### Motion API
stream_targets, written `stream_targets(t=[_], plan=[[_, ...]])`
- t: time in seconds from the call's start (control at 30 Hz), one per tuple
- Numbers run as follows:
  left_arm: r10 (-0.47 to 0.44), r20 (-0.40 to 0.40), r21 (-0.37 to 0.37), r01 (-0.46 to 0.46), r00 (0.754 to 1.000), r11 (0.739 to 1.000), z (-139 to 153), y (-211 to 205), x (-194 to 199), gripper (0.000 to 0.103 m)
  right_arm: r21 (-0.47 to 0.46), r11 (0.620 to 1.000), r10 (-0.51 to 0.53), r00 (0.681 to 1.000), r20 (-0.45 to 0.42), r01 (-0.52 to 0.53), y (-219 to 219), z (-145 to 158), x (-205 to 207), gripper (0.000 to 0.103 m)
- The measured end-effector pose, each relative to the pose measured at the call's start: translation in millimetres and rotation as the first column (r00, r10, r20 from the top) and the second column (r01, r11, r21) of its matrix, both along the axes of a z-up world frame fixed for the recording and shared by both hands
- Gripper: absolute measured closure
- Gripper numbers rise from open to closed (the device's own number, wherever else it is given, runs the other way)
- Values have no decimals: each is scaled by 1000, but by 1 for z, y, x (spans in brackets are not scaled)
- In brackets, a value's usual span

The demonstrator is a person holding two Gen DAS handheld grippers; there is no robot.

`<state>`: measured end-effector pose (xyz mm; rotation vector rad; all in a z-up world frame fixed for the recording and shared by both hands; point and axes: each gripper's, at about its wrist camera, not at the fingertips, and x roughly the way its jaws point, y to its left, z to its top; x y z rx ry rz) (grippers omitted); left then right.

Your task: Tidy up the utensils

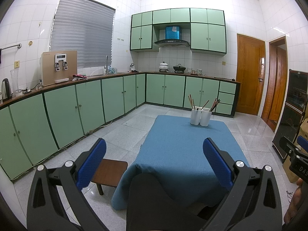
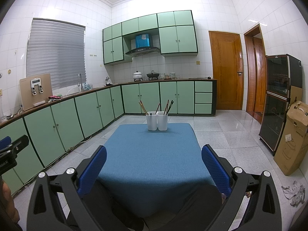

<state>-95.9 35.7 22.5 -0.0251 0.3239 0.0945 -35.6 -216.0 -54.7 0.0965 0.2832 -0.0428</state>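
Two white utensil holders stand side by side at the far end of a table under a blue cloth (image 1: 179, 144) (image 2: 152, 154). The left holder (image 1: 195, 116) (image 2: 151, 122) and the right holder (image 1: 205, 117) (image 2: 162, 122) each hold several dark chopsticks (image 1: 192, 101) (image 2: 168, 106) that stick up and lean outward. My left gripper (image 1: 154, 157) is open and empty, held above the near end of the table. My right gripper (image 2: 154, 165) is open and empty, also at the near end, well short of the holders.
A small brown stool (image 1: 109, 172) stands at the table's left. Green cabinets (image 1: 77, 107) and a counter run along the left and back walls. A dark cabinet (image 2: 277, 104) and a cardboard box (image 2: 292, 138) stand on the right. Grey tiled floor surrounds the table.
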Motion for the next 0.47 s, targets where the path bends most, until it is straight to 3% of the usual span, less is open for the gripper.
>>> stream_targets(t=[0.47], plan=[[0,0,-3,0,1000,1000,-2,-8,4,5,0,1000,0,1000,1,0,0,0,0,6]])
